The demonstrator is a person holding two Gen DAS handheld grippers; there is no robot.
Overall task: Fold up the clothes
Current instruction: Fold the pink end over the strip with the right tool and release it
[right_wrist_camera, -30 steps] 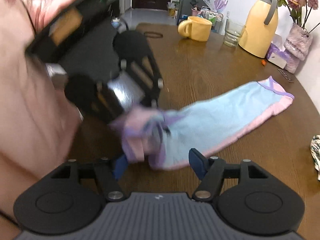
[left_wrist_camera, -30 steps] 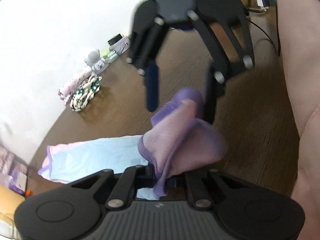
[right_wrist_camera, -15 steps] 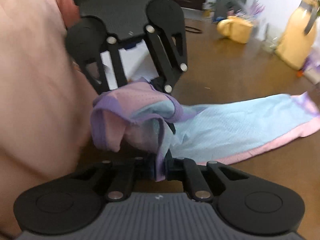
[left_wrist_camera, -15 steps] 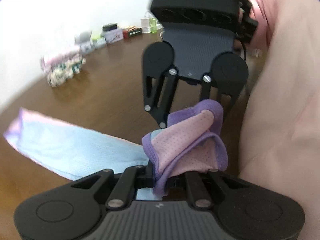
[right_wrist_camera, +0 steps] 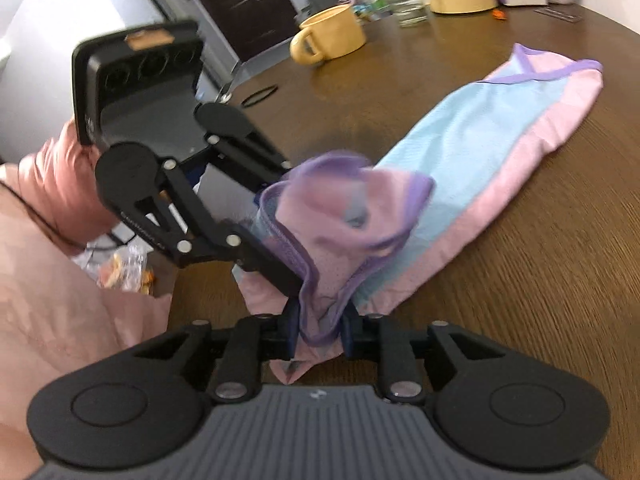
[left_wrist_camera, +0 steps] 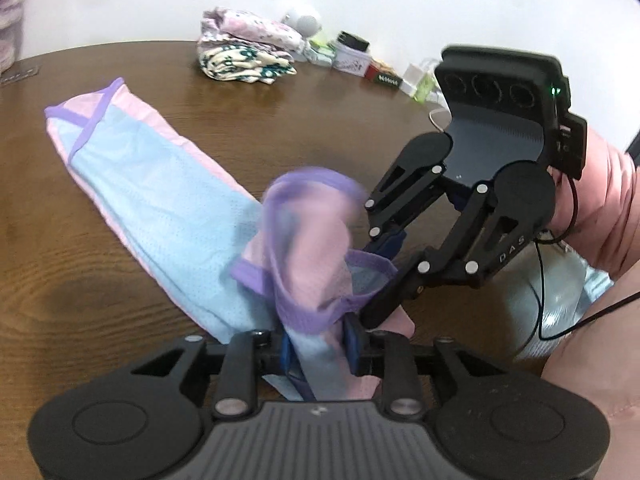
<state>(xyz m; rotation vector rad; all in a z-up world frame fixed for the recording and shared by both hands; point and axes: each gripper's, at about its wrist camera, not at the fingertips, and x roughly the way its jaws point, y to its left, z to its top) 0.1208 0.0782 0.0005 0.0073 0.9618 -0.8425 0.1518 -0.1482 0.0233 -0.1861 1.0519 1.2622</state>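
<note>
Nearest, the left gripper point(left_wrist_camera: 318, 346) is clamped on a bunched end of the garment point(left_wrist_camera: 160, 200); the right gripper point(right_wrist_camera: 320, 334) pinches the same bunched, purple-trimmed end, both close together at the near edge of the wooden table point(left_wrist_camera: 120, 300); beyond, the blue and pink cloth lies stretched flat across the table; farther off sit folded clothes point(left_wrist_camera: 244, 56) and a yellow mug point(right_wrist_camera: 330, 36).

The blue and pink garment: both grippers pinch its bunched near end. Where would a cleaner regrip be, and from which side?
Judging by its pose, the far hem: on the garment the purple-trimmed end lies flat on the wooden table, so corners are distinct there. Come in low from the pink long edge. The near end is crumpled between the left gripper and right gripper, hiding its layers.
</note>
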